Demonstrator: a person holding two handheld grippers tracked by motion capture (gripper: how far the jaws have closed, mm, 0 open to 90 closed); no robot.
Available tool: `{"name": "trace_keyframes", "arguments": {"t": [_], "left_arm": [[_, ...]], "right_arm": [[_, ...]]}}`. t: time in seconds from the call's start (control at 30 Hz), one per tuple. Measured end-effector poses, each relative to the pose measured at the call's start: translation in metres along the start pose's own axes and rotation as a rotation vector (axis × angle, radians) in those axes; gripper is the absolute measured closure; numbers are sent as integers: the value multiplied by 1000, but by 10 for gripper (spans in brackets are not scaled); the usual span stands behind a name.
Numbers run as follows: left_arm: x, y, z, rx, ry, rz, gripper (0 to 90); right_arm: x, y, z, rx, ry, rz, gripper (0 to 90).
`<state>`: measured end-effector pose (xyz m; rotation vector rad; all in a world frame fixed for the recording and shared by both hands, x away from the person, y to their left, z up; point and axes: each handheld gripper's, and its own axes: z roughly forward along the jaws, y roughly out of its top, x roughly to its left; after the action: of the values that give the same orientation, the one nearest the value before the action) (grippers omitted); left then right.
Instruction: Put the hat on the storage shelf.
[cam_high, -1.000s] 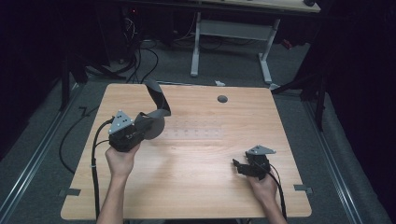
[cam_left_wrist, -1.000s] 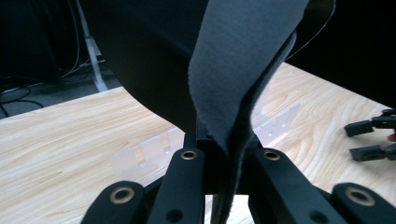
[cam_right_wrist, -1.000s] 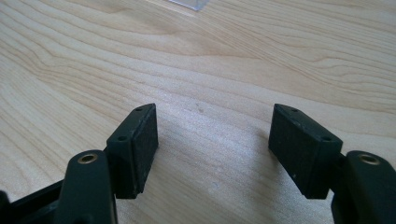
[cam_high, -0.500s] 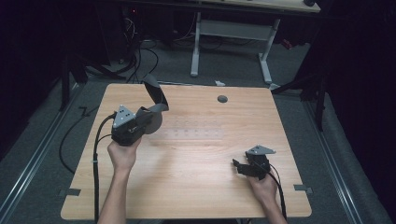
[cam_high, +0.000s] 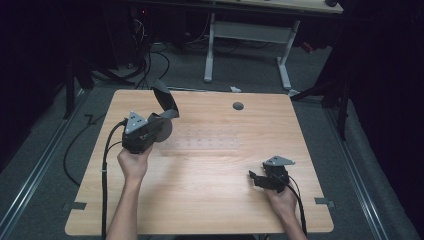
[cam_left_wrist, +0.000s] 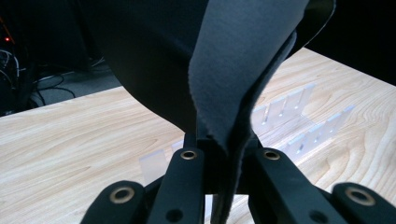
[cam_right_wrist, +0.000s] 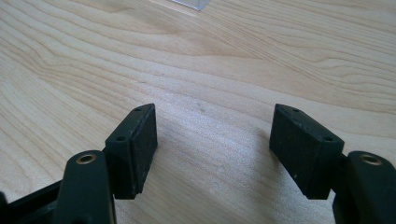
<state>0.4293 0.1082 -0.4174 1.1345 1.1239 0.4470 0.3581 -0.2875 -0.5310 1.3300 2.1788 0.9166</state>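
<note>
Left gripper (cam_high: 159, 121) jaws clamped on thin dark grey felt-like disc (cam_left_wrist: 233, 70), held above wooden tabletop (cam_high: 200, 200) near clear plastic slotted rack (cam_high: 205, 144). Disc looks light, floppy; grip edge firmly. Right gripper (cam_right_wrist: 212, 140) jaws apart, empty.

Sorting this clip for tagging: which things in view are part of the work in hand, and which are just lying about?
In hand:
- dark grey cloth piece, pinched in the left gripper, jaws closed on it
- clear slotted rack on the table, just beyond that gripper

Lying about:
- right gripper, jaws apart over bare wood, holding nothing
- round hole in the table
- cables on the floor
</note>
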Motion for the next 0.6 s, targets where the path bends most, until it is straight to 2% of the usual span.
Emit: {"name": "trace_keyframes", "arguments": {"t": [0.17, 0.47, 0.6], "left_arm": [[5, 5, 2, -20, 12, -35, 859], [10, 3, 6, -8, 32, -44, 859], [11, 0, 9, 0, 40, -36, 859]], "right_arm": [[0, 0, 0, 0, 1, 0, 322], [0, 0, 0, 1, 1, 1, 323], [0, 0, 0, 1, 1, 1, 322]]}}
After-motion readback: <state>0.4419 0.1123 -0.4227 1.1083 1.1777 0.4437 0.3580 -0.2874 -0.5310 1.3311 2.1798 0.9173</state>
